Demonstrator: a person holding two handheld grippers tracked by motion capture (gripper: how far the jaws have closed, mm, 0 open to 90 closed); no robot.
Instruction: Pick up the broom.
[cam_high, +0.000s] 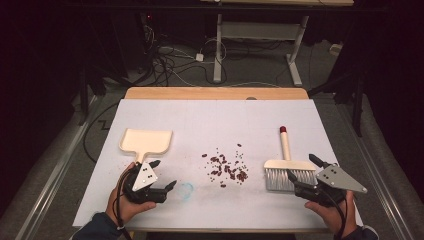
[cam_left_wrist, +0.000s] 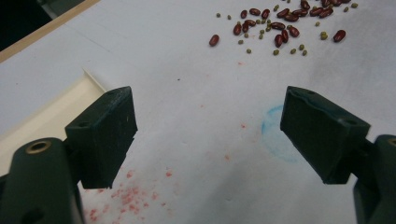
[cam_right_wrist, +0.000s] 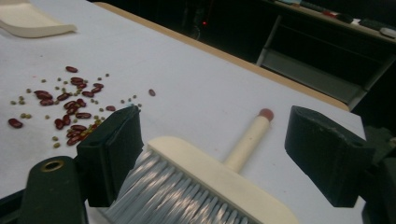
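Nearest the high camera are my two hands at the table's near edge, each holding a gripper. From above, my left gripper (cam_high: 163, 174) sits just below the cream dustpan (cam_high: 146, 142), jaws spread wide with nothing between them. My right gripper (cam_high: 300, 168) rests at the bristle end of the cream hand brush (cam_high: 289, 168), jaws also spread wide. Scattered red and green beans (cam_high: 227, 167) lie between dustpan and brush on the white table cover (cam_high: 215, 120).

Through the left gripper view, my two black jaws stand far apart over bare white cover; the dustpan's edge (cam_left_wrist: 44, 119) lies beside one jaw, the beans (cam_left_wrist: 280, 23) farther ahead.

Through the right gripper view, the brush (cam_right_wrist: 205, 179) lies between my open jaws, its grey bristles close to one jaw, the handle pointing away. Neither pad presses on it.
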